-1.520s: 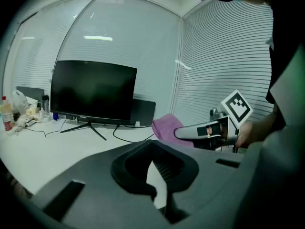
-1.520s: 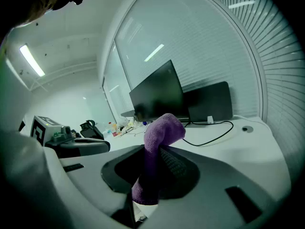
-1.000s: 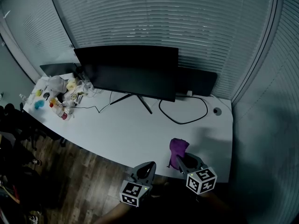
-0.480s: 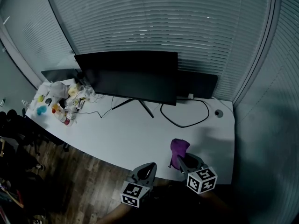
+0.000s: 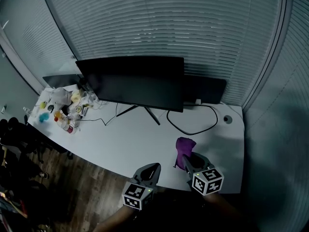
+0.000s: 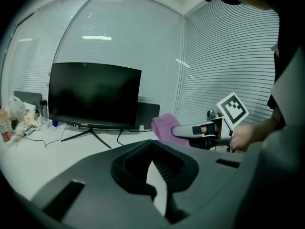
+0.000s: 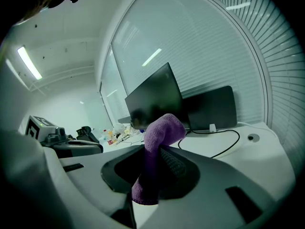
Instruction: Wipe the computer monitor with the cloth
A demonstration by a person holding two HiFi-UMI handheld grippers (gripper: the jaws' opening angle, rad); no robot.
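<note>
The black monitor [image 5: 133, 81] stands dark on its stand at the back of the white table [image 5: 135, 139]; it also shows in the left gripper view [image 6: 95, 94] and the right gripper view [image 7: 155, 97]. My right gripper [image 5: 188, 162] hovers over the table's near right edge, shut on a purple cloth [image 5: 184, 149]. The cloth [image 7: 157, 142] sticks up from between the jaws [image 7: 147, 185] and curls over at its top. My left gripper [image 5: 150, 169] is beside it at the table's near edge, shut and holding nothing [image 6: 159, 194]. Both are well short of the monitor.
A second, smaller dark screen [image 5: 205, 88] stands behind the monitor's right side. A black cable [image 5: 193, 122] loops across the table in front of it. Bottles, bags and small clutter [image 5: 67, 103] crowd the table's left end. Closed blinds fill the windows behind.
Both grippers stay at the near edge, the right one still clamped on the cloth. The head view has shifted a little, so the monitor sits slightly lower in the picture.
</note>
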